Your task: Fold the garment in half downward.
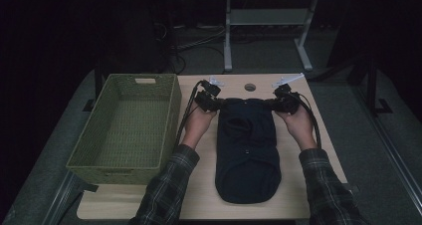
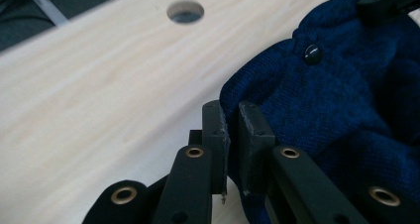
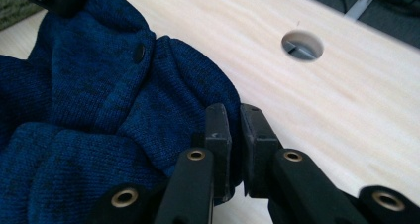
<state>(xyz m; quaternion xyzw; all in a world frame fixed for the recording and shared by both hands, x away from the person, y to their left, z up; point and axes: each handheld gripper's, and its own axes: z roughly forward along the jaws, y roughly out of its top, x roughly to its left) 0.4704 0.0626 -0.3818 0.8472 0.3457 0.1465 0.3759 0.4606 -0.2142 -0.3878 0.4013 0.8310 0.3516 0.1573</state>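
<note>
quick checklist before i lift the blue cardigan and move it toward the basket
1. Left gripper shut on the cardigan, far left corner pinched: ok.
2. Right gripper shut on the far right corner: ok.
3. Both grips level with each other at the far edge, seen from the high view: ok.
4. How deep the knit sits between the fingers: only the edge shows, cannot tell if it will hold.
5. Green woven basket on the left, open on top: ok.
6. Near end of the cardigan lies flat on the table, free of snags: ok.
</note>
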